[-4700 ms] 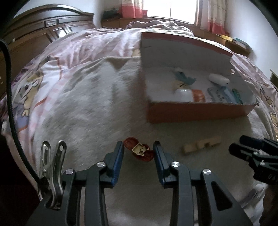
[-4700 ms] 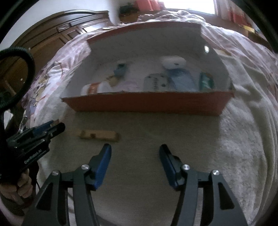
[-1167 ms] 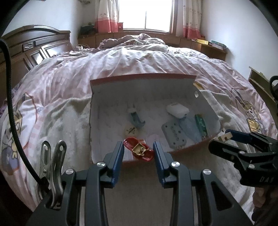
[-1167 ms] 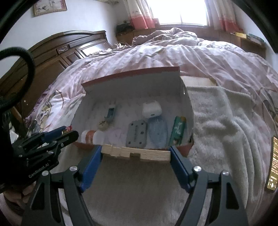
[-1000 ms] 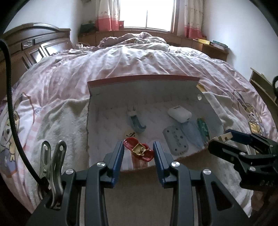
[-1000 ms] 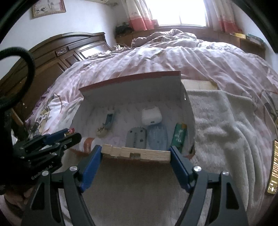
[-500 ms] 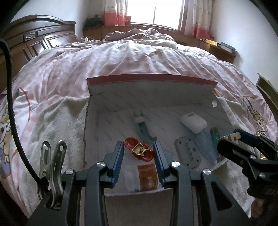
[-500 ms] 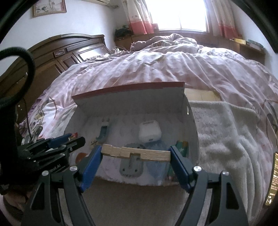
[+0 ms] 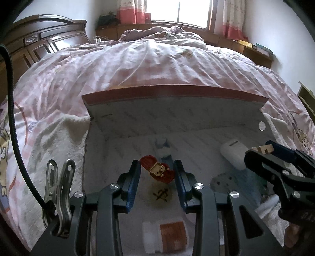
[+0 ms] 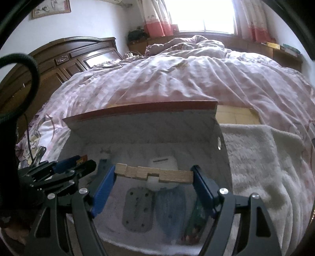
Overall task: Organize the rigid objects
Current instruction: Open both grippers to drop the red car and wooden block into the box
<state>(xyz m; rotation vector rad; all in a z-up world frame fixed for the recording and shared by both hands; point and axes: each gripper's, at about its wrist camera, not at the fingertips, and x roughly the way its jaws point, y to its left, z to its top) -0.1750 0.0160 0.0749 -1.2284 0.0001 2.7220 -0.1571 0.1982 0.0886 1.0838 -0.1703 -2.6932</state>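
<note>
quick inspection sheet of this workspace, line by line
surface: bed with pink checked quilt; white fleece blanket under the box.
job's things: open red-edged box; red toy in left tool; notched wooden block in right tool.
clutter: inside box, white case, grey perforated plate, bluish oval, green packet, white-and-orange bottle, marked round disc.
grippers: left tool shut on toy; right tool shut on block; both above box.
cables: black cable at left.
surroundings: dark wooden headboard, bright window, pink curtains.
</note>
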